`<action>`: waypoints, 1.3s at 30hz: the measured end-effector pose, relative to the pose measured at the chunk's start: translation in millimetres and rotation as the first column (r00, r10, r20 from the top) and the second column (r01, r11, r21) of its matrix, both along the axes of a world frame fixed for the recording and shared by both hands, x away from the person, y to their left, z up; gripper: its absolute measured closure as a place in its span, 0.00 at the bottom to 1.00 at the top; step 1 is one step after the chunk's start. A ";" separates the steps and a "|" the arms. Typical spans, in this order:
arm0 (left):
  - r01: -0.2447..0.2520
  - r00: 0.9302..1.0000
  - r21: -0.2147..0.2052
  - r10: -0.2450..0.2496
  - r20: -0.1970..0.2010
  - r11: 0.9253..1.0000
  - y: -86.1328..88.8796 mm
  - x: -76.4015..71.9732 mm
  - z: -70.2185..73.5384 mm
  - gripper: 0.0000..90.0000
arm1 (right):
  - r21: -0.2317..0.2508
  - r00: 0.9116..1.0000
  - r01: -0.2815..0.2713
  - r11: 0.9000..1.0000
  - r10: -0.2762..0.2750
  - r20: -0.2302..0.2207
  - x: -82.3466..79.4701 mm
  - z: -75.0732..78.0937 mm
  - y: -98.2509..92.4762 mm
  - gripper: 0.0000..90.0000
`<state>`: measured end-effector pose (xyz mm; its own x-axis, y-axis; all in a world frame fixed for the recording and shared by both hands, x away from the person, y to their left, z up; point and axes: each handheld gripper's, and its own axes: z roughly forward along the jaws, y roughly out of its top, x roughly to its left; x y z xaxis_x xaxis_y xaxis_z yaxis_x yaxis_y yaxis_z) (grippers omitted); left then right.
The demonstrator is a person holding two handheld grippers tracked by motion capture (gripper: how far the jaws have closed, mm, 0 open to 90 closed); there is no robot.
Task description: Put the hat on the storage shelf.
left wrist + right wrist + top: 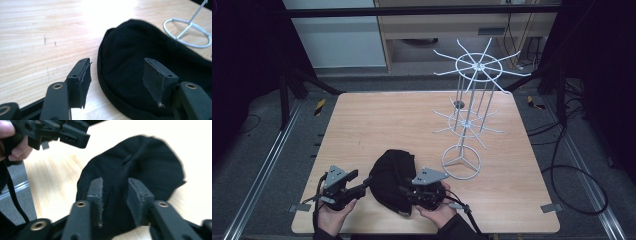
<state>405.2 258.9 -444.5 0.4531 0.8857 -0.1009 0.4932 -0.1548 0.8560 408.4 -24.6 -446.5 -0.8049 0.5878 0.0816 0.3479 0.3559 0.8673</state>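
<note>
A black cloth cap (392,175) lies on the wooden table (377,120) near its front edge, between my two grippers. My left gripper (364,184) comes at the cap from the left. In the left gripper view its jaws (120,72) stand wide apart, one over bare wood and one over the cap (130,50), with the cap's rim between them and untouched. My right gripper (404,190) sits at the cap's front right. Its jaws (115,192) stand apart over the black cloth (140,160), with a gap between the pads. The left gripper (60,132) appears at the top left of the right gripper view.
A white wire rack (469,120) with two tiers of spokes stands at the table's right on a ring base (461,161), also seen in the left gripper view (187,32). Bare wood stretches across the table's left and far side. Cables lie on the floor at right.
</note>
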 end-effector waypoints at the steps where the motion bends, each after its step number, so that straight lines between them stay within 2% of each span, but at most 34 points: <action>1: 0.001 1.000 -0.009 -0.001 0.003 1.000 0.1 0.5 1.9 0.43 | 0.007 1.000 0.013 1.000 -0.013 0.011 -0.1 3.0 -4.6 0.68; 4: 0.010 1.000 -0.022 -0.010 0.006 1.000 -2.2 2.2 8.2 0.44 | 0.027 0.998 0.054 0.998 -0.055 0.034 -0.3 10.3 -24.1 0.63; 6: 0.020 1.000 -0.026 -0.020 0.007 0.999 -6.0 3.5 12.1 0.44 | 0.017 0.994 0.090 0.996 -0.091 0.060 -1.3 12.1 -39.8 0.60; 9: 0.038 0.999 -0.022 -0.038 0.007 0.999 -12.8 5.6 16.9 0.44 | 0.012 0.986 0.150 0.989 -0.150 0.067 -2.6 11.4 -65.0 0.55; 13: 0.053 0.999 -0.007 -0.053 0.005 0.999 -22.9 8.4 20.9 0.45 | 0.002 0.970 0.232 0.973 -0.231 0.068 -4.2 5.8 -100.5 0.48; 19: 0.072 0.997 -0.006 -0.072 -0.011 0.997 -37.3 13.1 20.5 0.45 | 0.014 0.938 0.342 0.940 -0.342 0.057 -6.2 -2.5 -151.3 0.39; 23: 0.081 0.996 -0.003 -0.081 -0.029 0.997 -48.0 17.0 20.2 0.45 | 0.027 0.907 0.417 0.909 -0.417 0.047 -5.8 -8.7 -180.7 0.33; 24: 0.083 0.996 0.006 -0.082 -0.038 0.997 -52.1 18.8 20.0 0.45 | 0.028 0.903 0.427 0.904 -0.428 0.046 -5.4 -10.1 -185.3 0.32; 26: 0.087 0.995 0.013 -0.086 -0.050 0.996 -58.9 21.9 19.2 0.44 | 0.026 0.887 0.461 0.887 -0.461 0.026 -4.6 -14.7 -196.2 0.32; 29: 0.090 0.994 0.030 -0.088 -0.069 0.995 -69.1 26.2 16.3 0.43 | 0.002 0.873 0.488 0.873 -0.488 0.012 -1.8 -20.7 -203.1 0.31; 32: 0.097 0.992 0.051 -0.092 -0.089 0.994 -78.1 29.7 11.8 0.41 | -0.023 0.870 0.493 0.869 -0.493 0.008 0.2 -24.0 -202.7 0.31; 39: 0.100 0.989 0.087 -0.090 -0.119 0.991 -90.8 33.7 2.7 0.40 | -0.055 0.874 0.486 0.872 -0.486 0.017 2.5 -27.2 -198.6 0.30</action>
<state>438.9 168.1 -441.9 0.5258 0.8471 -0.0770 0.5667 -0.2813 0.7744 410.9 -223.2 -473.8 -0.4165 0.9084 0.0354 0.4875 0.1903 0.8521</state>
